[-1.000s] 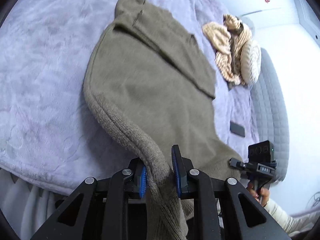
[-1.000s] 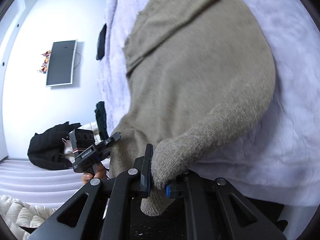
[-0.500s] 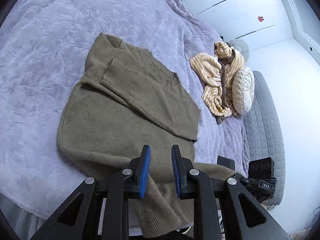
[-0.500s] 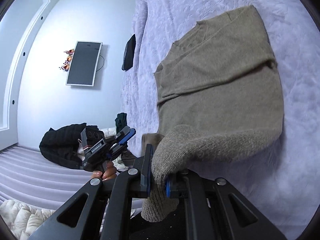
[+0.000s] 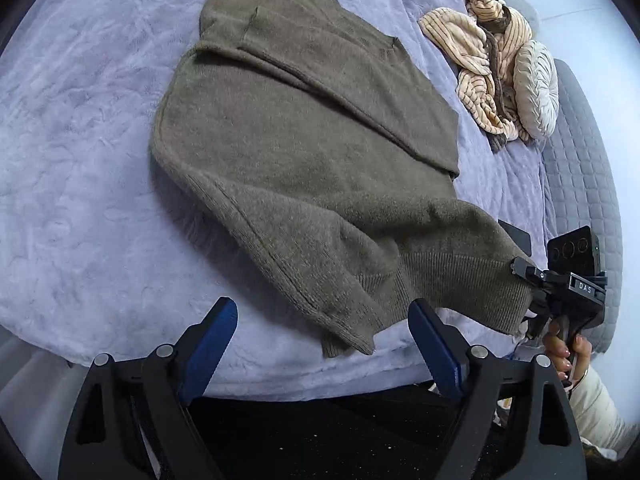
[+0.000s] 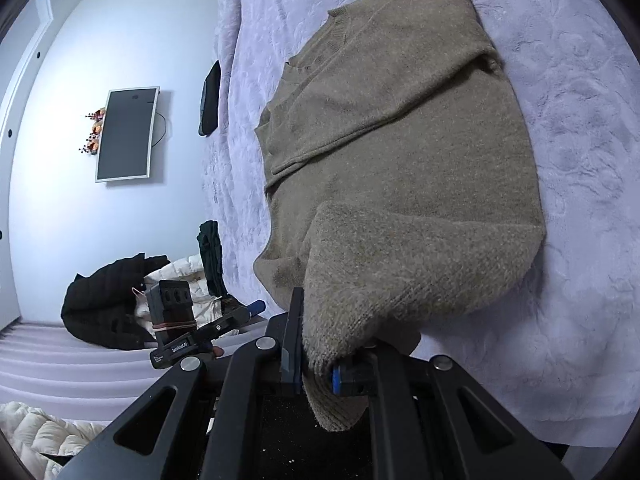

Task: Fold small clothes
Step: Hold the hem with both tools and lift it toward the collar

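**Hem corner dropped on one side, pinched on the other**

The olive-brown knit sweater lies flat on the lavender bedspread, its long axis running from the collar at the far end to the ribbed hem at the near edge of the bed. One sleeve is already folded across the chest.

The left gripper hangs just in front of the near hem corner, its blue-padded fingers spread wide and holding nothing; the corner lies loose on the bedspread just beyond and between them. The right gripper is clamped on the other hem corner, with knit bunched between its pads and lifted off the bed.

Judging from this, the next move turns on the left gripper, which is nearest the free corner: it needs to go straight ahead and close before the hem can be carried toward the collar.

Readable writing: "DAS" on the right gripper's body in the left view. The left gripper's side carries a small printed label, too small to read surely.

Beyond the sweater lie a striped cream garment, a round pleated cushion, and a wall-mounted screen.
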Demonstrator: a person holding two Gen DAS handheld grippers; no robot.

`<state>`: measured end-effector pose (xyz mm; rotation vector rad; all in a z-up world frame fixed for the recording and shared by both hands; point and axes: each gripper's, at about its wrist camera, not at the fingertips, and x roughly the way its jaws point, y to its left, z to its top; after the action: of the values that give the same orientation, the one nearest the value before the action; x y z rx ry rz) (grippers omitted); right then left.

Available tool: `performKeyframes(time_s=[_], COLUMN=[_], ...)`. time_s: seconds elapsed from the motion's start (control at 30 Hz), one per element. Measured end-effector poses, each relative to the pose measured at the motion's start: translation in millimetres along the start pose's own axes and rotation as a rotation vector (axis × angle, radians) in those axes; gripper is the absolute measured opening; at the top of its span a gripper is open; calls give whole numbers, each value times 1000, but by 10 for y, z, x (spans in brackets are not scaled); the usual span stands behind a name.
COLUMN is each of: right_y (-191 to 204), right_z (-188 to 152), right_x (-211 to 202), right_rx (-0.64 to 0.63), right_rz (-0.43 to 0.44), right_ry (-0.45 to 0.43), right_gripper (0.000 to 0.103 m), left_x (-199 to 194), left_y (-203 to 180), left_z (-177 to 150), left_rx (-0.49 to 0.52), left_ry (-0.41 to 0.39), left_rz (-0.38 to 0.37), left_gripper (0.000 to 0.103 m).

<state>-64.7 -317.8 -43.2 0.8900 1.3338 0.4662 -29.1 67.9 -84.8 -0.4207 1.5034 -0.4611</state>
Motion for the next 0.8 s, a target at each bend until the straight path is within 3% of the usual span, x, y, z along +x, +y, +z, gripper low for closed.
performKeyframes(time_s=[0.17, 0.37, 0.43, 0.47, 0.5, 0.53, 0.63, 0.8], right_y=[60, 38, 29, 29, 29, 32, 41, 72], right_z=[2, -18, -25, -31, -34, -39, -58, -59], right_x=[68, 67, 67, 65, 62, 59, 25, -53], right_rx=[-31, -37, -40, -42, -44, -46, -52, -61], right_rz=[-23, -33, -33, -34, -34, -35, -29, -7], right_ry=[37, 58, 63, 64, 65, 65, 58, 41], right_gripper=[11, 11, 11, 11, 11, 11, 11, 11], left_x=[308, 604, 680, 712, 731, 735, 657, 310], left_y=[-164, -303, -310, -309, -302, -285, -313, -410], left_z=[-53, -24, -14, -13, -14, -21, -11, 87], left_rx=[-11, -61, -91, -104, -117, -118, -90, -40], left_ry=[4, -1, 6, 13, 10, 6, -33, -127], left_rz=[-55, -26, 8, 24, 33, 29, -13, -92], left_gripper=[88, 87, 75, 62, 38, 25, 17, 17])
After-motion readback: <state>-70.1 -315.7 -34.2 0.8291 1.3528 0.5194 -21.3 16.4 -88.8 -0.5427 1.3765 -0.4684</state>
